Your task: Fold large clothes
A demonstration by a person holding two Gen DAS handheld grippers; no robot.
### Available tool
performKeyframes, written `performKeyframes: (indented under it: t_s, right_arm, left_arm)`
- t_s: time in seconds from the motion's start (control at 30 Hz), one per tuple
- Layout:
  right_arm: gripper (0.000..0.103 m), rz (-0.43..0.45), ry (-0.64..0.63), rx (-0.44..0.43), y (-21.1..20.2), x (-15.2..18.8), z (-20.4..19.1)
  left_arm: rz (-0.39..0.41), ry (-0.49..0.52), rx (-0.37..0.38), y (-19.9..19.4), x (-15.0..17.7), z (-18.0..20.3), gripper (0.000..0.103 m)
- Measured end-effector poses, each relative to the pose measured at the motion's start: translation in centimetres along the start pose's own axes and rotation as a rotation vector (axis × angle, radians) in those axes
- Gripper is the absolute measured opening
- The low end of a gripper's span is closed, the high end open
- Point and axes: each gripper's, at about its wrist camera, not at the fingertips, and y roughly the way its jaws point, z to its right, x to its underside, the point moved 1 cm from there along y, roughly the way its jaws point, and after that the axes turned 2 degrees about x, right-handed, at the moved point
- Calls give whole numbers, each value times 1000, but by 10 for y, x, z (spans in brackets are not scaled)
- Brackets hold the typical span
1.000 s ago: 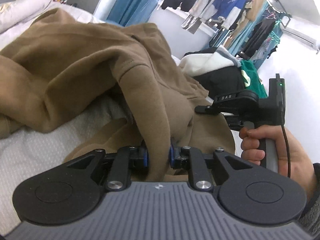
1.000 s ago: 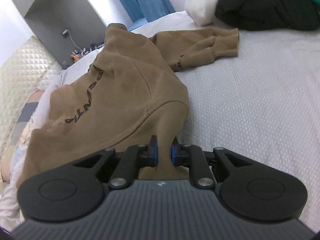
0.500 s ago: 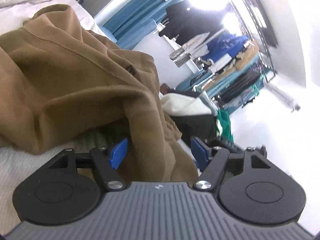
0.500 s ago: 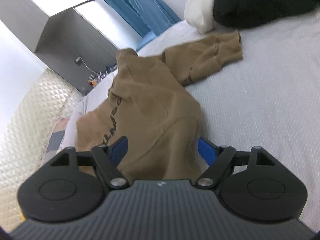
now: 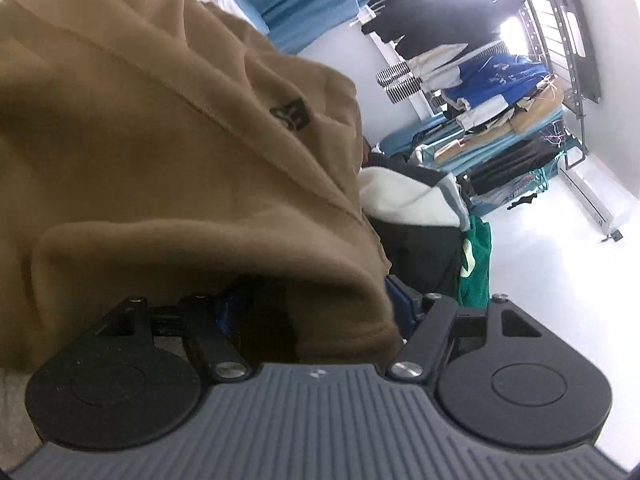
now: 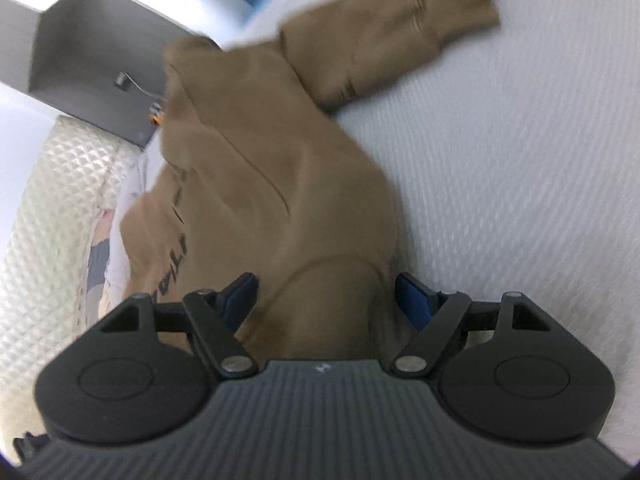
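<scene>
A brown hoodie [image 5: 160, 140] with a small dark label fills the left wrist view, and a thick fold of it droops over my left gripper [image 5: 314, 308]. Its jaws stand open and wide; the blue pads [image 5: 400, 300] do not press the cloth, and the left pad is partly hidden under the fold. In the right wrist view the same hoodie [image 6: 260, 160], with dark lettering, lies on the white bed cover [image 6: 520, 160], a sleeve [image 6: 400, 32] stretched to the upper right. My right gripper [image 6: 326, 298] is open, with a loose hump of cloth between its blue pads [image 6: 414, 300].
A pile of white, black and green clothes [image 5: 424, 224] lies beyond the hoodie. A rack of hanging garments [image 5: 500, 92] and blue curtains [image 5: 304, 16] stand behind it. A grey cabinet [image 6: 88, 60] and a quilted headboard [image 6: 48, 220] border the bed on the left.
Both grippers were shut on folds of the hoodie a second ago; both opened and let the cloth go. Both cameras rolled and came closer to the fabric. The right hand left the left view.
</scene>
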Motion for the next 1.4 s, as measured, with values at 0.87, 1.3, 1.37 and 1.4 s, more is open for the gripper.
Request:
performKeyframes:
  t_s: [0.87,1.3,1.37,1.4]
  right_arm:
    - [22,355,-526,-652,-166,111,-122]
    - [22,577,-706,-760,-336,100,-232]
    - [22,611,-721,-779,-361,94,-254]
    - [21,626,-724,-791,-372,90,-264]
  left_arm:
    - [419,305,65,-189,35,96,13]
    - [659,481,103,-333,-21,283,13]
    - [687,484,119,-352,-35,317,13]
    - [697,484,125,-361,-40,332,13]
